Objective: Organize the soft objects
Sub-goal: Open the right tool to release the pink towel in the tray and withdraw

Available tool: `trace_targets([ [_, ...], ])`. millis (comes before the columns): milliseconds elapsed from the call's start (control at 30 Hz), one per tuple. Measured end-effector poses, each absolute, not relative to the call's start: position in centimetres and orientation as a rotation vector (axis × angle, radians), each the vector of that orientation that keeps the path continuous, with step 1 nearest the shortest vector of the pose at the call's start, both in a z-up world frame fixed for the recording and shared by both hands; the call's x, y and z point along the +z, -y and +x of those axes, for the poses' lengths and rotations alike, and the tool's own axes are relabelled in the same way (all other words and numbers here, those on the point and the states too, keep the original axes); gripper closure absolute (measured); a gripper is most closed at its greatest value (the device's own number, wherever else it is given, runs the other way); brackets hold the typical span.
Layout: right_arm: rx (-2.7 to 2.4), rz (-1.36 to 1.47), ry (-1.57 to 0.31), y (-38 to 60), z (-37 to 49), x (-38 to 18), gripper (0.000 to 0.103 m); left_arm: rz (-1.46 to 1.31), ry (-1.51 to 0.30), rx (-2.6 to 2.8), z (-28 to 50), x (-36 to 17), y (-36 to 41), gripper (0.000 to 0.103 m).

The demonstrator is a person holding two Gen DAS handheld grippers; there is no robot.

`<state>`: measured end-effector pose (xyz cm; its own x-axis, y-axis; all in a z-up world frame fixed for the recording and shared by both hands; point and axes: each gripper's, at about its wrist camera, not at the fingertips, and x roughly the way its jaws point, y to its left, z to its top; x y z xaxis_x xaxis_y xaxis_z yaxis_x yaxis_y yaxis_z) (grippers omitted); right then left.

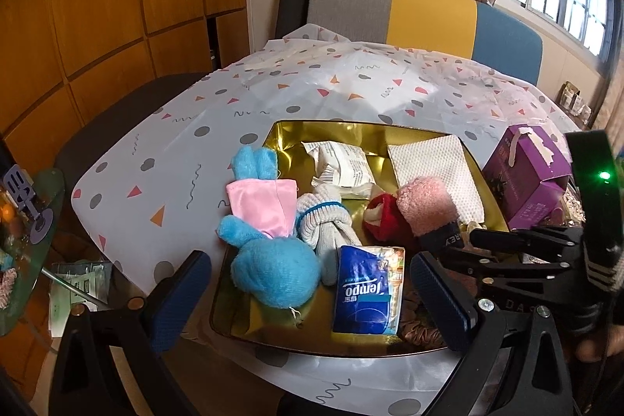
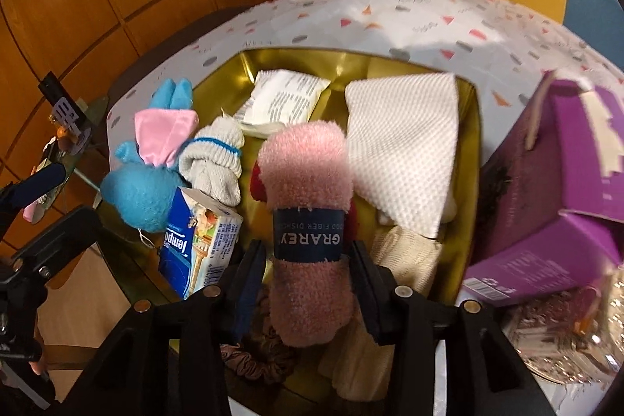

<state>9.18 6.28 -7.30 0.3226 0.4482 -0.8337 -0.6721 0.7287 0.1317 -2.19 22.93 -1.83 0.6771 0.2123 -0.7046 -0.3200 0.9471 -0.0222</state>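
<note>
The left claw (image 1: 308, 299) gapes wide (fingers well apart); the right claw (image 2: 308, 283) is partly closed.

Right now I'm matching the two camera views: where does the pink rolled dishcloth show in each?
Left wrist: pink rolled dishcloth, right of centre, inside the gold tray.
Right wrist: dishcloth, centre, between the right gripper fingers.
Shared landmark: blue Tempo tissue pack, to its left.

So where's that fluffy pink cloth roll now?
The pink cloth roll sits between the right gripper's fingers over the gold tray, right of the tissue pack.
</note>
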Motion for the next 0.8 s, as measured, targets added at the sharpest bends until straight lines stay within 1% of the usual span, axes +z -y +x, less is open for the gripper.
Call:
trace_targets([
  [300,0.654,-0.214,-0.886,-4.5,7.2,-5.3,0.058,-0.134,-0.737,0.286,-3.0,-0.9,-21.3,0.000],
  [567,0.414,-0.123,-0.762,-0.5,4.9,-3.6,0.058,-0.118,-0.705,0.304,-3.3,-0.2,-19.0,0.000],
  [800,0.294,-0.131,-0.695,1.5,3.7,-2.8,0.058,-0.116,-0.690,0.288,-3.2,0.1,-17.1,0.000],
])
